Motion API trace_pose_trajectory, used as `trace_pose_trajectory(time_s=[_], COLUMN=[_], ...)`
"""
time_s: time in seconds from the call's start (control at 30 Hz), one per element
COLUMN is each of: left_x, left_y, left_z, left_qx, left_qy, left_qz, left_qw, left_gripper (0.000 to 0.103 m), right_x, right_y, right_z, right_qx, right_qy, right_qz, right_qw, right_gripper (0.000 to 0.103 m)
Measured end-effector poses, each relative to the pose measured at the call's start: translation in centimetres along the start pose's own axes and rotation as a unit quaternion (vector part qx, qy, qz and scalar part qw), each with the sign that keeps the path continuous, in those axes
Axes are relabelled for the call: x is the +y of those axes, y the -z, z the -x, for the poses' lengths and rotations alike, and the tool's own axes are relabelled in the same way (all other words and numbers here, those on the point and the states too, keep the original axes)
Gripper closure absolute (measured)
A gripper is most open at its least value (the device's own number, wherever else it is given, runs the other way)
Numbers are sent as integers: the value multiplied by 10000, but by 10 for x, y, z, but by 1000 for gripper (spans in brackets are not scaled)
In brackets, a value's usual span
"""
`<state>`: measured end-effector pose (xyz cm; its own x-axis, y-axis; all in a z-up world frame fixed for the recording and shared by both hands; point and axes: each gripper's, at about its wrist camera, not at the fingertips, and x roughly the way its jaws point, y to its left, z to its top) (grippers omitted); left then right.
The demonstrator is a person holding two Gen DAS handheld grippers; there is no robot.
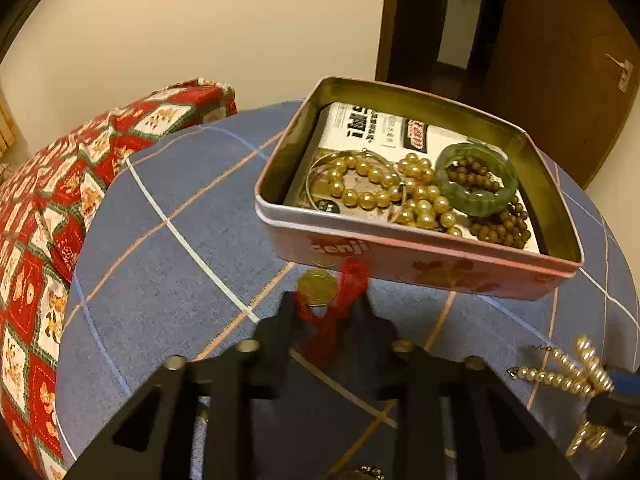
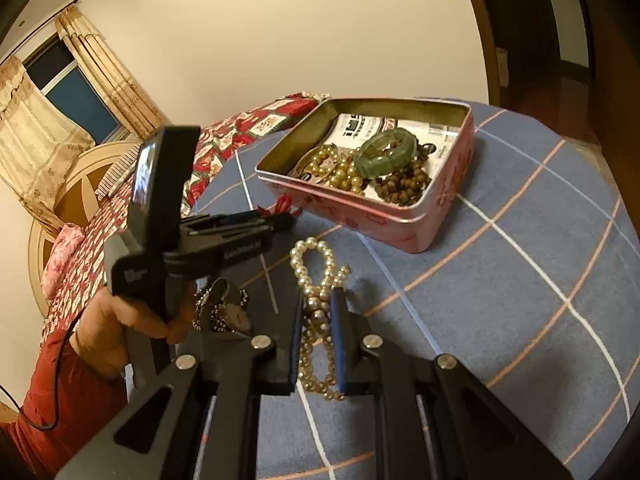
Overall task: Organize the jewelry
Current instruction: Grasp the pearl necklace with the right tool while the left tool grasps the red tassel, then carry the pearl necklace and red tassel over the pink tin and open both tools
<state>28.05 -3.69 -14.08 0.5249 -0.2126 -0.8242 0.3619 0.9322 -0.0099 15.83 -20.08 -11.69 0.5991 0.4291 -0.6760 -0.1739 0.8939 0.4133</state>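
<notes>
Here, nearest the right camera, the right tool point(image 2: 318, 316) is clamped on a pearl strand point(image 2: 316, 264), whose loop lies forward on the blue checked tabletop point(image 2: 520, 280) while the rest trails back between the blue pads. Just left of it, a small heap of chain and what looks like a watch point(image 2: 224, 312) waits on the cloth.

Nearest the left camera, the left tool point(image 1: 324, 304) is closed on a red cord point(image 1: 340, 296) tied to a gold medallion point(image 1: 318, 286), held right in front of the pink tin's point(image 1: 420, 264) near wall. Whether the medallion touches the cloth cannot be told.

Inside the tin, on a printed card, already lie gold beads point(image 1: 400, 192), a thin bangle point(image 1: 316, 172), a green bracelet point(image 1: 476, 184) and brown beads point(image 1: 500, 228).

The step in hand looks like carrying loose pieces to the tin, with both tools loaded. The next move probably calls for lifting the medallion over the near rim and letting go above a free patch; the cord could snag on the fingers.

Only the right view shows the person's left hand point(image 2: 120, 320), the watch heap and the bed point(image 2: 80, 248) beyond. Only the left view shows the medallion itself; the right view catches just a bit of red cord.
</notes>
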Motion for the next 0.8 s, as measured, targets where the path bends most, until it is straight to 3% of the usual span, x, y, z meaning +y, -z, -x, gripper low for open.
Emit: trace_pose_trajectory(time_s=[0.03,0.1,0.4,0.8], left_x=[3,9,20,-1], left_y=[-1,2,24,25], left_z=[0,2,60,132], left_qx=[15,24,-858,-1731], left_qy=[-26,129,950,1446], left_qz=[60,190,876,874], left_qw=[10000,9997,9879,9703], left_gripper=[92,97,98,98], right_x=[0,-1,-9,2], right_y=[0,1,1,-16], right_z=[-1,1,10,57], right_qx=[14,17,-121,-788], right_qy=[-6,-9,3,31], right_qz=[-12,-32,-222,-233], right_qw=[10000,10000,9997,9966], right_gripper=[87,87,87,87])
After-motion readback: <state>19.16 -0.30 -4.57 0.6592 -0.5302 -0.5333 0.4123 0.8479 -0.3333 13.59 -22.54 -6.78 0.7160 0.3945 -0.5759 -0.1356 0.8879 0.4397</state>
